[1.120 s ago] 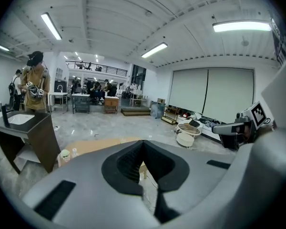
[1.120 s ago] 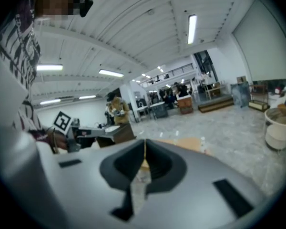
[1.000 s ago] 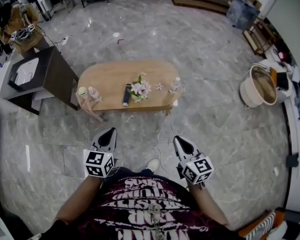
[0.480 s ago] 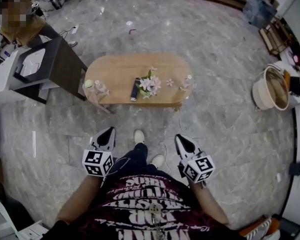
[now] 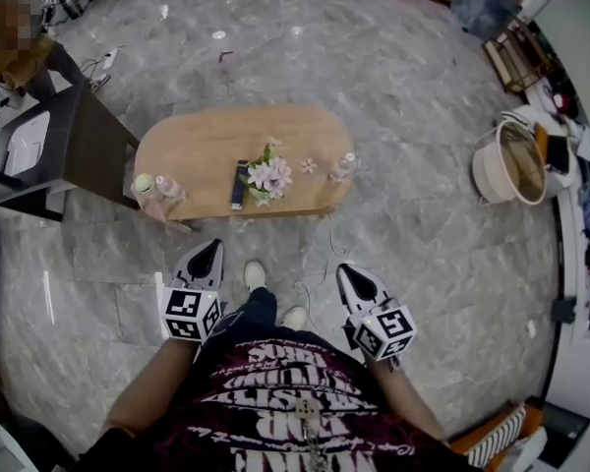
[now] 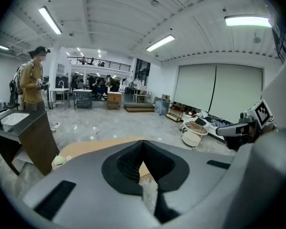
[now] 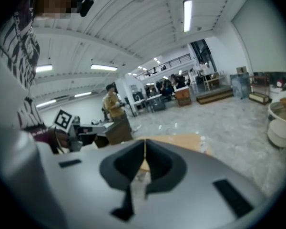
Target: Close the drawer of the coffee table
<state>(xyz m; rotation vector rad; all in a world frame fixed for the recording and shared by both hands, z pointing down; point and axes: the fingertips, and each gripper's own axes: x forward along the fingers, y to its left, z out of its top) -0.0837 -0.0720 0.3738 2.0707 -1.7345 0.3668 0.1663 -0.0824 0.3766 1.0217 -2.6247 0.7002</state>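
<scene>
Bright ceiling strip lights (image 6: 50, 20); strong fisheye distortion; edges darkened.

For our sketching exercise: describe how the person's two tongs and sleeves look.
The left tongs and right tongs are grey tapered wedges with black padded insides. Each carries a white cube with black square markers. The shirt is dark maroon with white lettering, short-sleeved.

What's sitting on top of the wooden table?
On the coffee table: pink flowers, a dark flat bar beside them, a clear bottle near the right end, a greenish round thing at the left end. The top hides whatever is under it.
</scene>
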